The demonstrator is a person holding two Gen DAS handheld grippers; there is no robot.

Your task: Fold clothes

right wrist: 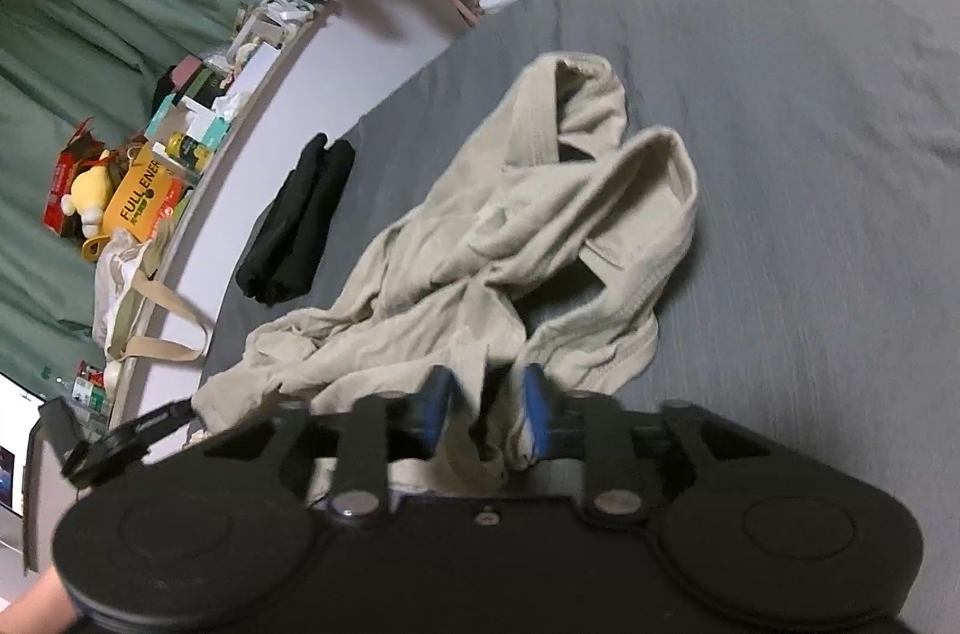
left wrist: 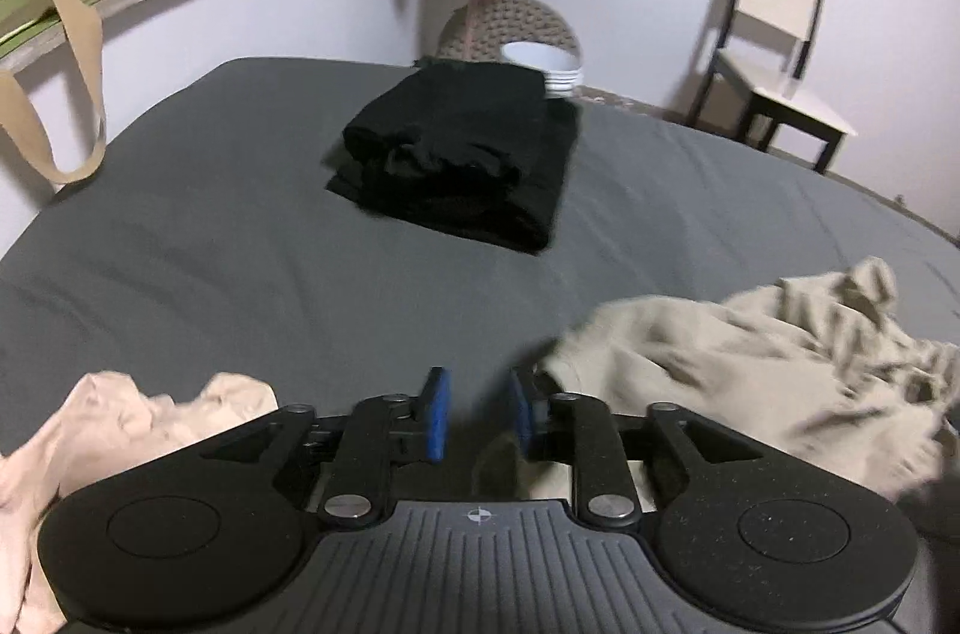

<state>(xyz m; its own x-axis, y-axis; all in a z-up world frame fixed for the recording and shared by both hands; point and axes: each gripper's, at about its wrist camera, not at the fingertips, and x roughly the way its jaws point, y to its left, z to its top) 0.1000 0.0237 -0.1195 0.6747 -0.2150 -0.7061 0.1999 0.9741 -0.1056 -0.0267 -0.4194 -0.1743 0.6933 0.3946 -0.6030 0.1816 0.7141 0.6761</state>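
Beige crumpled garment [right wrist: 498, 238] lay unfolded on the grey bed sheet [right wrist: 810, 153], with its near end under the right gripper [right wrist: 487, 406], whose blue pads [right wrist: 536, 409] stood apart with a fold of that cloth loose between them, not pinched. Left gripper [left wrist: 478, 415] hovered over bare sheet just beside the garment's edge, jaws parted, nothing between them. Folded black clothes [left wrist: 462, 153] sat nearer the bed's far edge, a pale pink garment [left wrist: 90, 430] lay by the near left corner, and a white chair [left wrist: 774, 51] stood past the far right edge.
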